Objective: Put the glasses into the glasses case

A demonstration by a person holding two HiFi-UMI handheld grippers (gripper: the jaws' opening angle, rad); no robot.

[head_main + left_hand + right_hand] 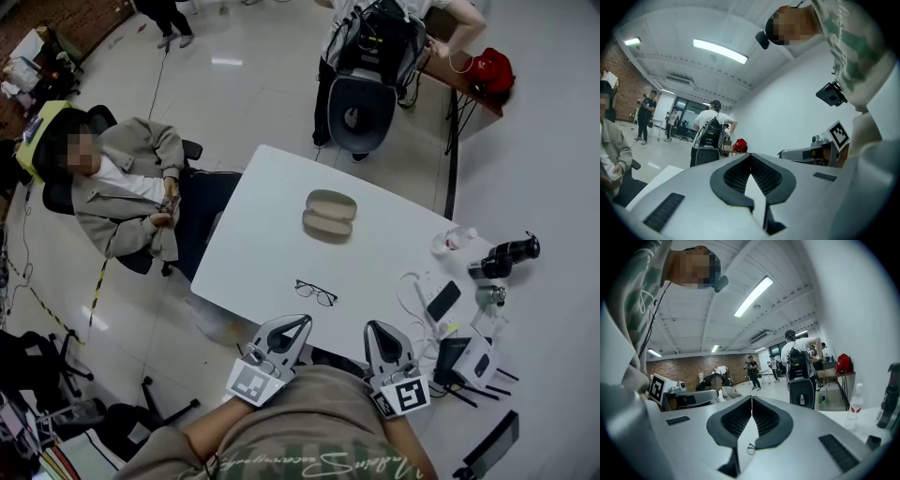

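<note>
Black-framed glasses (pixel 316 292) lie unfolded on the white table (pixel 253 244), near its front edge. A beige glasses case (pixel 329 215) lies closed farther back, at the table's middle. My left gripper (pixel 302 322) hovers at the front edge, just in front of the glasses, its jaws shut with nothing between them. My right gripper (pixel 372 327) is beside it to the right, also shut and empty. In the right gripper view the glasses (pixel 750 448) show small in the gap below the closed fingertips (pixel 752 398). The left gripper view shows closed fingertips (pixel 750 154) and bare table.
At the table's right end lie a plastic bottle (pixel 453 240), a black phone (pixel 442 300), white cables (pixel 412 291), a black camera lens (pixel 506 255) and small boxes (pixel 469 356). A seated person (pixel 122 192) is at the left, a standing person with a backpack (pixel 370 56) behind the table.
</note>
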